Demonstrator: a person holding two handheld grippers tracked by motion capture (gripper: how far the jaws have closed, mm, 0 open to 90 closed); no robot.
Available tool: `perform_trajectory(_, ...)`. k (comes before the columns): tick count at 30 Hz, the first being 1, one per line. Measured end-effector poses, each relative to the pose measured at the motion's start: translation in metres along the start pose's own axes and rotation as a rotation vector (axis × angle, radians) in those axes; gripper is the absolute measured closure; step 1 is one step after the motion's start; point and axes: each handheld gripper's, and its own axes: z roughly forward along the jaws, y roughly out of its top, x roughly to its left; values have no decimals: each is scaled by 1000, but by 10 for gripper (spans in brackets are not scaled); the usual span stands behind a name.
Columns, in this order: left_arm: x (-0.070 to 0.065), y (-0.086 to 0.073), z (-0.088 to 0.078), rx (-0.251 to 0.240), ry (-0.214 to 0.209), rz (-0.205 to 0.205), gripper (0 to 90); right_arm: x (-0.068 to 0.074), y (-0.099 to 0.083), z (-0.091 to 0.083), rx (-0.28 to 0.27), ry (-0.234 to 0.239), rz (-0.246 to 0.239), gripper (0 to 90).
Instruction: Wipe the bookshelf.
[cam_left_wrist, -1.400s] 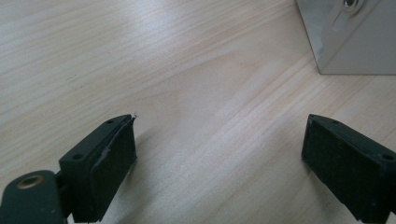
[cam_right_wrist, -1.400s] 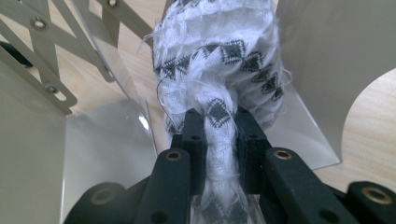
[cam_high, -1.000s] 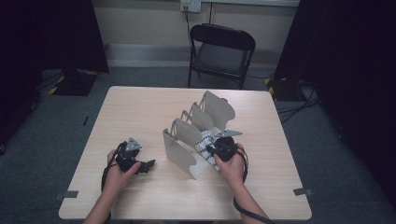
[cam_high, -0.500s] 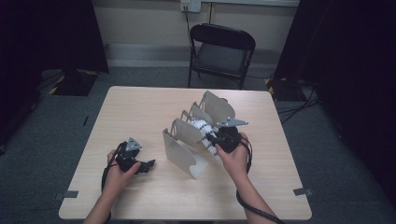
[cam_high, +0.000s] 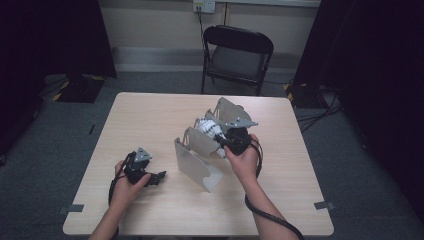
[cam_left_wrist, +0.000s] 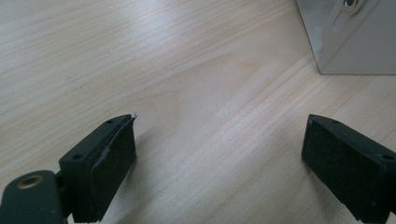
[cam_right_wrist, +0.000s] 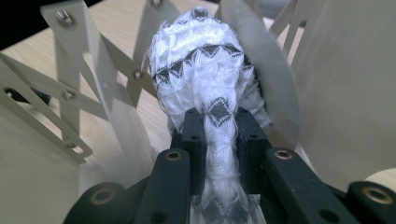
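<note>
A grey metal accordion rack (cam_high: 197, 162) with several upright plates stands on the wooden table (cam_high: 145, 115). My right gripper (cam_high: 223, 143) is shut on a white knitted cloth with black zigzag bands (cam_high: 209, 128), which it holds among the rack's middle plates. In the right gripper view the cloth (cam_right_wrist: 205, 70) bulges above the right gripper (cam_right_wrist: 219, 128), with a curved plate (cam_right_wrist: 266, 65) to its right. My left gripper (cam_high: 159, 176) rests on the table left of the rack. In the left gripper view the left gripper (cam_left_wrist: 219, 154) is open over bare wood, with the rack's front plate (cam_left_wrist: 355, 37) at top right.
A black folding chair (cam_high: 237, 50) stands behind the table's far edge. Dark curtains flank the room on both sides. Cables trail from each gripper along the person's forearms.
My right gripper has risen and moved a little toward the far side, carrying the cloth up between the rack's plates. The left gripper has stayed put.
</note>
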Motion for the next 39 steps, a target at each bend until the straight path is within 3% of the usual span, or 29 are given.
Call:
perform_trajectory(16, 1, 0, 0, 3, 1, 7, 98, -13, -42, 18, 97, -14, 29, 773)
perform_trajectory(25, 1, 0, 0, 3, 1, 7, 98, -9, -62, 23, 167, 22, 4, 772)
perform_trajectory(32, 1, 0, 0, 3, 2, 7, 97, 1, -49, 8, 129, 65, -36, 772)
perform_trajectory(39, 0, 0, 0, 1, 3, 7, 98, 4, -16, -27, 33, 86, -56, 772)
